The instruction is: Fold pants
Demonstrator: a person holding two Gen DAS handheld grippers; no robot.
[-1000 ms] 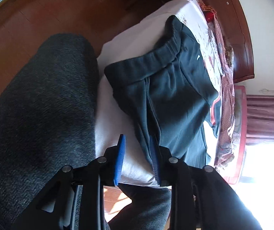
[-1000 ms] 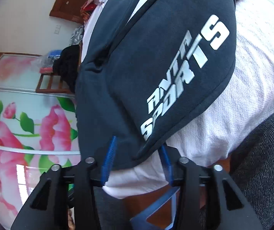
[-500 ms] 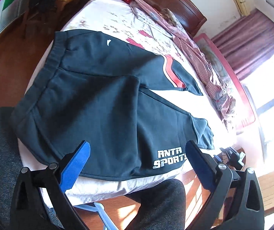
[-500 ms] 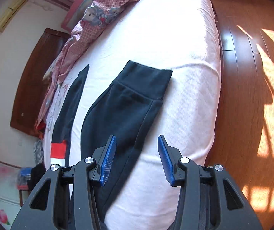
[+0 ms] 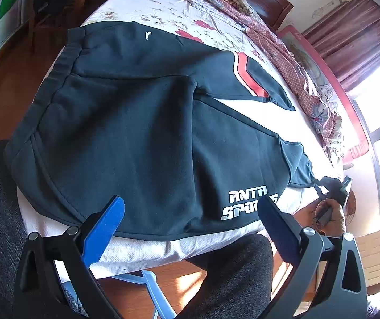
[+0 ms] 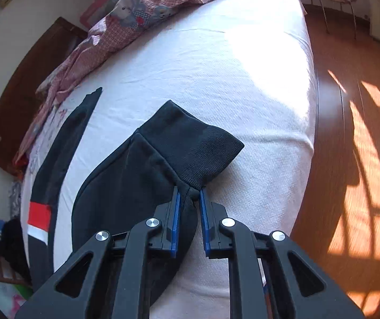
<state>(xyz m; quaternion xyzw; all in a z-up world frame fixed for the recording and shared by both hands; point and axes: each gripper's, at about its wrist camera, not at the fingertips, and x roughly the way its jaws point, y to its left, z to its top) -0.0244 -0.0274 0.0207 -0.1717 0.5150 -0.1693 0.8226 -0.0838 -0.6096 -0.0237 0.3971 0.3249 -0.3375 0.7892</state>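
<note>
Since half a second ago your right gripper (image 6: pixel 190 199) has been closing its jaws, and they now pinch the near corner of the ribbed cuff (image 6: pixel 190 143) on the near leg of the pants (image 5: pixel 136 138); a second ago it hung over the printed lettering (image 5: pixel 246 202) instead. Your left gripper (image 5: pixel 190 220) has swung round from the waistband end and spread its jaws wide; they are released, with nothing between them, hovering over the near edge of the pants beside the lettering.

The pants lie flat and unfolded on the bed (image 6: pixel 216 61), waistband (image 5: pixel 57 71) at one end, the two legs splayed apart towards the other, the near leg close to the mattress edge.

To do this step well, I'd judge you should check that the pinch takes both layers of the cuff, not just the seam. Lift only enough to clear the sheet, then carry the near leg across onto the far leg (image 5: pixel 243 79) so the side seams meet. Use your free left gripper to hold or lift the near hip, so the body follows and does not drag into wrinkles.

Counted: one pair of pants, two legs, one cuff in clear view, one red stripe (image 5: pixel 248 74), one checked quilt (image 6: pixel 126 18) bunched along the far side, two grippers.
</note>
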